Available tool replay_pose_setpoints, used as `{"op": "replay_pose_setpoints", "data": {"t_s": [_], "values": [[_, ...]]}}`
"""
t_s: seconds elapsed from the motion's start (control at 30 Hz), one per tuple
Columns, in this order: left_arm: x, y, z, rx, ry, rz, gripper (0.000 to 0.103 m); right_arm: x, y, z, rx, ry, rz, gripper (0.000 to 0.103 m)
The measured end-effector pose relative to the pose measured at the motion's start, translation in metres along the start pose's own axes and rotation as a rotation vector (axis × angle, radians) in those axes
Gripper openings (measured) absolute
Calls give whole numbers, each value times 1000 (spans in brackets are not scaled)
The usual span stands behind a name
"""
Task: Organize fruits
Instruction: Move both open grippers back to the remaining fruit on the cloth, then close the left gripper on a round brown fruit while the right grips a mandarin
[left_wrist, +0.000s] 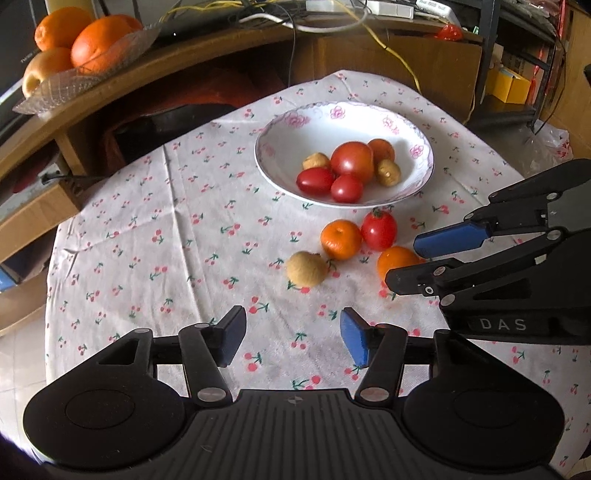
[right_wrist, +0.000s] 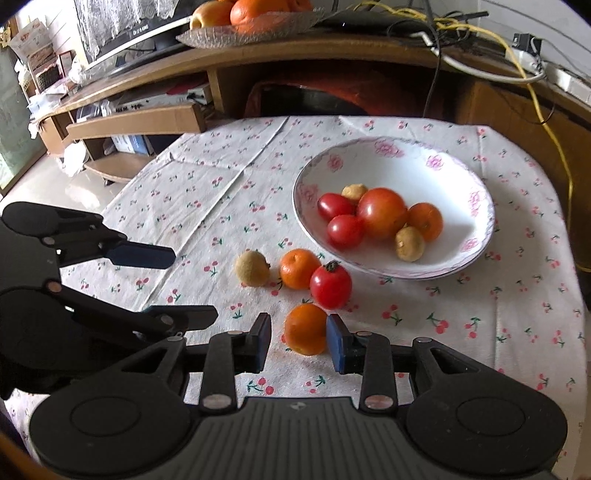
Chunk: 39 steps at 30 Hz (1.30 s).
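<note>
From the left wrist, the left gripper (left_wrist: 291, 338) hangs wide open and empty over bare cloth; a tan round fruit (left_wrist: 306, 268) lies just ahead.

From the right wrist, the right gripper (right_wrist: 298, 341) fingers straddle a small orange (right_wrist: 306, 328), parted, not yet clamped, likely bound for the flowered white bowl (right_wrist: 461, 258) beyond the red tomato (right_wrist: 330, 285).

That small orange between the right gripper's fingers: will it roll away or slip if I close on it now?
The orange is round and sits loose on the tablecloth, so a one-sided nudge would likely roll it. The right gripper is open around it, so an even squeeze should trap it. Its skin looks smooth and slightly glossy, so it may slip; close gently.
</note>
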<state>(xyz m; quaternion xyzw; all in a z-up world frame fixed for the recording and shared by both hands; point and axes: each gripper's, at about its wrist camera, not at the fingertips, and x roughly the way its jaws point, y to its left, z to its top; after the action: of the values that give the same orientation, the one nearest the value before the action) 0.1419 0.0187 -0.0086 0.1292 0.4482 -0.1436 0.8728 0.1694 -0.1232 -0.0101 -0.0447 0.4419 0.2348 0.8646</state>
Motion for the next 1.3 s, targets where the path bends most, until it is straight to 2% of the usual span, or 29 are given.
{"op": "replay_pose_setpoints", "data": {"t_s": [0.13, 0.27, 0.53, 0.7, 0.93, 1.03, 1.3], "values": [[2, 1, -1, 4, 7, -4, 67, 5, -2, 3, -3, 3, -22, 36], [4, 1, 1, -2, 8, -4, 68, 16, -9, 3, 24, 44, -21, 35], [22, 0, 13, 3, -7, -26, 66, 16, -14, 1, 24, 49, -44, 32], [39, 1, 20, 3, -5, -58, 56, 10, -24, -2, 45, 56, -31, 32], [49, -2, 25, -22, 3, -75, 48, 6, -30, -6, 60, 61, -30, 32], [47, -4, 25, -21, 0, -71, 38, 5, -32, -5, 62, 56, -33, 32], [24, -12, 11, 0, 10, -95, 37, -4, -23, -11, 31, 53, -37, 32]]}}
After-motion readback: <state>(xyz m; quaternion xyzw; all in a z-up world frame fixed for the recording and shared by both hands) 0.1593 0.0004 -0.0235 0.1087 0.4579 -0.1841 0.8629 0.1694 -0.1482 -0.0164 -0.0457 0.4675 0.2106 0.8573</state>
